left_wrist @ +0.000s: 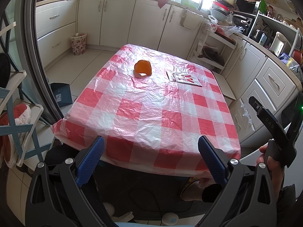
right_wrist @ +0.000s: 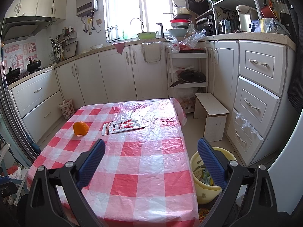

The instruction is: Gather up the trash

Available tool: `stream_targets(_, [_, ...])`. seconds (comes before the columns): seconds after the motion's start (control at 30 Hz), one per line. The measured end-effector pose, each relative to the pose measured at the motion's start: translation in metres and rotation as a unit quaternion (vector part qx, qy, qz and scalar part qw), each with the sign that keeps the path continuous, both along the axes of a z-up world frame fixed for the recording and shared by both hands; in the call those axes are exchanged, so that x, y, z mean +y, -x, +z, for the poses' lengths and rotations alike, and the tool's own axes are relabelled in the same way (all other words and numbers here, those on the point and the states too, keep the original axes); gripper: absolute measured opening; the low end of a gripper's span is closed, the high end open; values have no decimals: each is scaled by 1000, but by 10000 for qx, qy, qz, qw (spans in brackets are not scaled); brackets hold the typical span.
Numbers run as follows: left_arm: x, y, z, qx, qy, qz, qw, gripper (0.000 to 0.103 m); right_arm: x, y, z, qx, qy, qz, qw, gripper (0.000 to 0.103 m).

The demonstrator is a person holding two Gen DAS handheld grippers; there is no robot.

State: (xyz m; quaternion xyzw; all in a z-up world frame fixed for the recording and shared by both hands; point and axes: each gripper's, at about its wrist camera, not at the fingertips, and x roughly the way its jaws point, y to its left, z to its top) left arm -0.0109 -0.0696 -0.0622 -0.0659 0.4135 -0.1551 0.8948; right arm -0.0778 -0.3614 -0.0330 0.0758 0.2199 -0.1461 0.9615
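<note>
A worktop point(right_wrist: 144, 162) draped in a crinkled red-and-white checked plastic cloth carries two bits of trash: an orange peel point(right_wrist: 81, 128) toward the far left, standing up like a hollow cup, and a flat printed wrapper point(right_wrist: 123, 127) with a red mark lying just to its right, apart from the peel. Both lie well away from the near edge.

The left gripper point(left_wrist: 151, 151) hangs over the near edge of the cloth, its blue-padded fingers point(left_wrist: 90, 158) spread wide with nothing between them. The right gripper point(right_wrist: 151, 157) is held over the near right part of the worktop, likewise wide open and empty.

On the floor just beside the worktop's right side stands a pale yellow bucket point(right_wrist: 197, 162) with some wrappers inside. A floral wastebasket point(right_wrist: 66, 108) stands against the far cabinets.
</note>
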Motion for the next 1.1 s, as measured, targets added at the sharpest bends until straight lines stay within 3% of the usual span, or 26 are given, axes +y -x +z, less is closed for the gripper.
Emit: stream_targets(1.1, [-1,1,-3,45,-3,13,10000,95,1,1,0,-12,0,-12,10000,94])
